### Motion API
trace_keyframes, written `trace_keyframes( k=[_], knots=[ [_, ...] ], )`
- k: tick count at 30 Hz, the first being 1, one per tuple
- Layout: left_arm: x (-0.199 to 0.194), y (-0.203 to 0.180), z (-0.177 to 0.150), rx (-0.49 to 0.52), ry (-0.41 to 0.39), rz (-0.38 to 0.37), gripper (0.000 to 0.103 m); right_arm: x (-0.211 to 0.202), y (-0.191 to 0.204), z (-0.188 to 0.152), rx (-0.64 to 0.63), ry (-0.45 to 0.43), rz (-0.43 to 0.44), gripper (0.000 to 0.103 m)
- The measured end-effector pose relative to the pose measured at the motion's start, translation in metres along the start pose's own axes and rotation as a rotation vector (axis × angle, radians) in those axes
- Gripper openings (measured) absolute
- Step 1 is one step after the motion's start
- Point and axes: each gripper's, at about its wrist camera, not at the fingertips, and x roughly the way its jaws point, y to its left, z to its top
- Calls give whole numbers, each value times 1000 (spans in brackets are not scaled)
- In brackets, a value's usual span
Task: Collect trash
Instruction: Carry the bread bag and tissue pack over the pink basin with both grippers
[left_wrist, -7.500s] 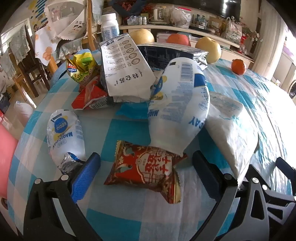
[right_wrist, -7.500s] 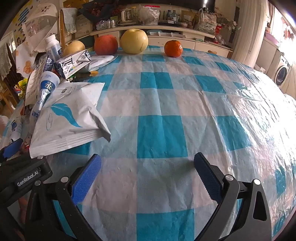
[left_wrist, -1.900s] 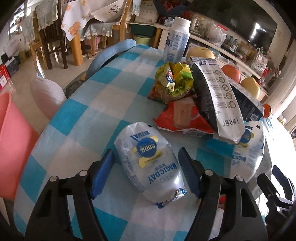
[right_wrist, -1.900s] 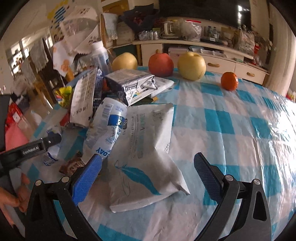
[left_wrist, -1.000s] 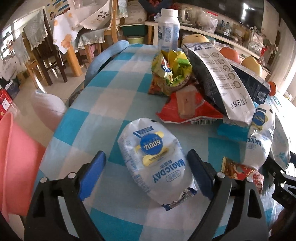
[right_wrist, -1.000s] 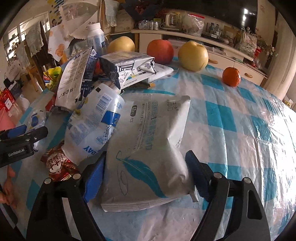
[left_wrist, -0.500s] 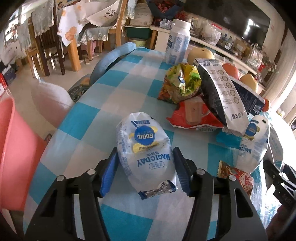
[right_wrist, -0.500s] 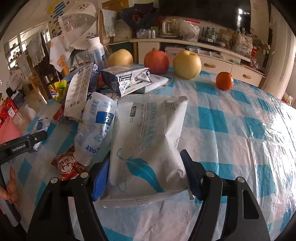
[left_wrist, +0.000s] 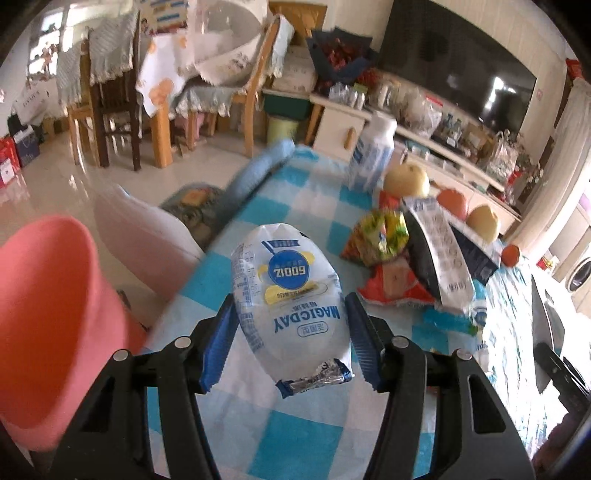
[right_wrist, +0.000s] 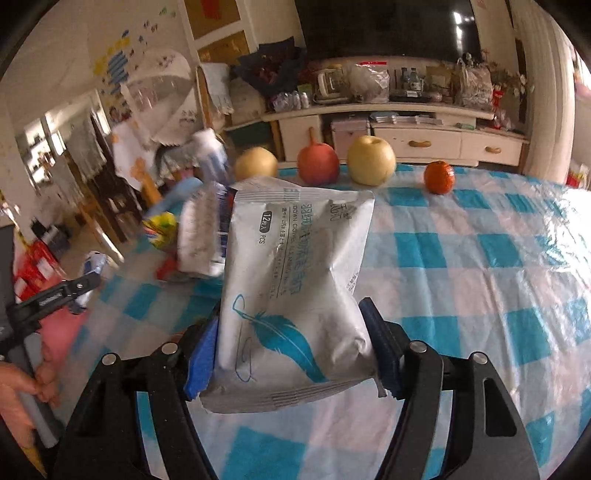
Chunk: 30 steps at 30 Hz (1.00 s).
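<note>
Left wrist view: your left gripper (left_wrist: 291, 343) is clamped on one white MAGICDAY wrapper (left_wrist: 291, 299), both blue pads pressed to its sides, the crimped foil end toward the camera. The jaws closed in on it within the last second. The wrapper is clear of the checked tablecloth (left_wrist: 295, 439), which shows beneath it. To the left of the gripper and below it stands one pink bin (left_wrist: 44, 314); its contents cannot be made out from this angle.

Ahead and to the right of the gripper lies the remaining litter: one yellow-green snack bag (left_wrist: 384, 232), one red wrapper (left_wrist: 391, 284), and one long black-and-white printed bag (left_wrist: 439, 247) leaning over them. One white bottle (left_wrist: 373, 155) stands farther ahead. Beyond the litter you have four fruits: two yellow pears (left_wrist: 406, 181), one red fruit (left_wrist: 452, 203) between them, and one small orange (left_wrist: 510, 254) farthest right.

Right wrist view: your right gripper (right_wrist: 291, 354) grips one grey wipes pouch with a blue feather print (right_wrist: 295, 291), pads against both of its edges; its jaws also drew in within the last second. The pouch is raised off the cloth and tilts away from the camera. The same four fruits stand in a row beyond it. To the left of this gripper, your left hand (right_wrist: 22, 384) holds the other tool's handle.
</note>
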Motion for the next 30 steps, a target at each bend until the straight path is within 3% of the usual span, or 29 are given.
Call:
trace_keyframes(
  k=[7,20,25,30],
  knots=[
    [-32,45,18,-76,-86,74,60,-12,62,0,-10,6,129,71],
    [-66,179,32,-368,-118,212,60,14,277,-5,-233,101,418,71],
    [-72,220,28,-470,-110,236,60,27,340,-5,-303,122,473,72],
    [-71,248,20,-556,-89,258,60,46,379,-12,-334,154,505,75]
  ],
)
